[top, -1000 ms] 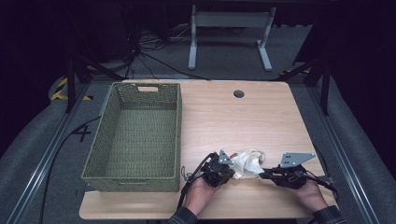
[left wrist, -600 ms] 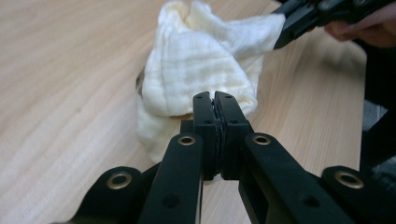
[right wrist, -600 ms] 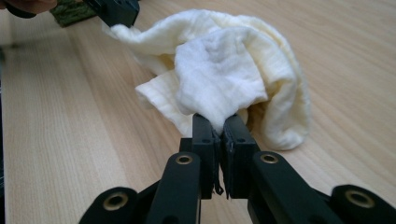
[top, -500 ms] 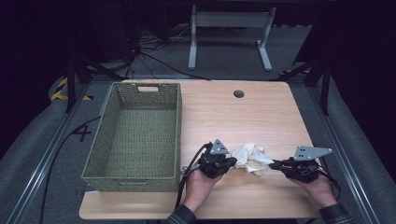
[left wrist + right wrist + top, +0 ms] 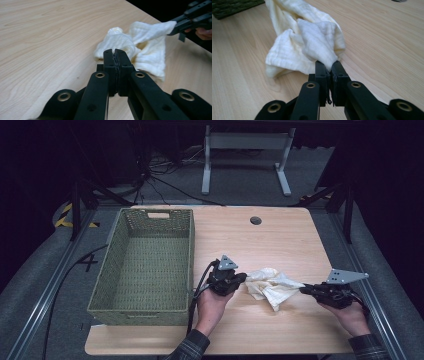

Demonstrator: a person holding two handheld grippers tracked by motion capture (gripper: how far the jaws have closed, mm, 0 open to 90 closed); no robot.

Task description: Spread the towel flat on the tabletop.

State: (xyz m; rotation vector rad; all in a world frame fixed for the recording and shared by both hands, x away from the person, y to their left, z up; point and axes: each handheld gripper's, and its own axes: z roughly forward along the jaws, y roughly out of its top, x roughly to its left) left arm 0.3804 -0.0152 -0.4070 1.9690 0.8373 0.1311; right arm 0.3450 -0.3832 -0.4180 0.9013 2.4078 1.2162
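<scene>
Wooden worktop [image 5: 280,235], dark room behind. Cream cloth [image 5: 270,285] stretched between left hand-held gripper [image 5: 242,279] and right hand-held gripper [image 5: 303,290], both clenched on its edges. Soft, light, limp; best gripped at corners.

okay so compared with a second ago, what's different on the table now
The two hand-held grippers have drawn apart: the left gripper stays near the woven green basket, and the right gripper has moved toward the table's right edge. Both remain shut on the crumpled cream cloth, which has been stretched out wider between them and partly lifted. The basket and the light wooden table have not moved.
</scene>
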